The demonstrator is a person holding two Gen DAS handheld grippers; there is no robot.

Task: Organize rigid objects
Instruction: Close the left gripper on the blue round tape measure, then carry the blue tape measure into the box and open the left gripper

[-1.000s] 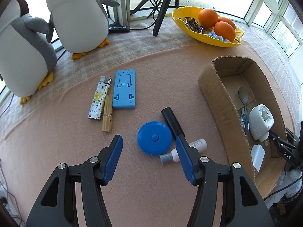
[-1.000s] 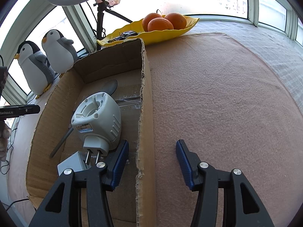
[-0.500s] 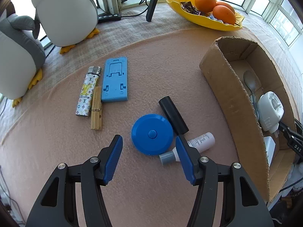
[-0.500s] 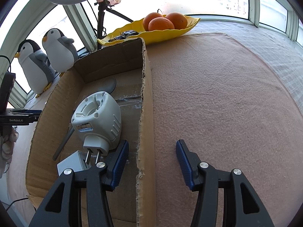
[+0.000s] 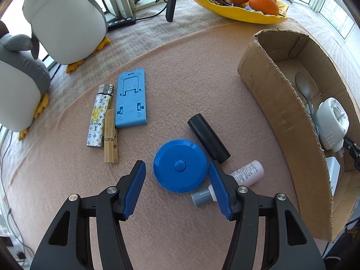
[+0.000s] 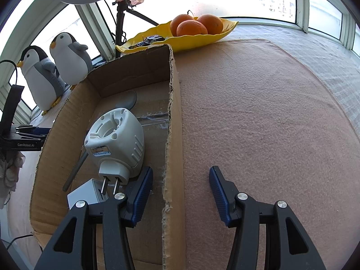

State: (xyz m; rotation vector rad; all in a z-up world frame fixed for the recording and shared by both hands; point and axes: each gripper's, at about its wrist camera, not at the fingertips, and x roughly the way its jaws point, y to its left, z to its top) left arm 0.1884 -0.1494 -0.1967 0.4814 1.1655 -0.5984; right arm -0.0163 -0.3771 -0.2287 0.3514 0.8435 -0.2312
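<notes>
My left gripper [image 5: 176,168] is open, its blue pads on either side of a round blue disc [image 5: 180,166] on the pink mat. Beside the disc lie a black cylinder [image 5: 208,138] and a small white bottle with a grey cap [image 5: 229,182]. Further left lie a blue phone stand [image 5: 131,100], a patterned lighter [image 5: 99,115] and a wooden clothespin [image 5: 110,137]. My right gripper [image 6: 180,177] is open and empty, straddling the right wall of the cardboard box [image 6: 172,121]. The box holds a white plug-in device [image 6: 115,142], a spoon [image 6: 129,99] and a white adapter [image 6: 84,194].
Two plush penguins [image 5: 65,20] stand at the far left. A yellow fruit dish [image 5: 238,11] with oranges sits at the back. A tripod leg [image 5: 171,0] stands behind the mat. The box [image 5: 279,103] lies right of the loose items.
My left gripper has moved forward and down, so the blue disc now lies between its pads. The right gripper has stayed in place at the box wall.
</notes>
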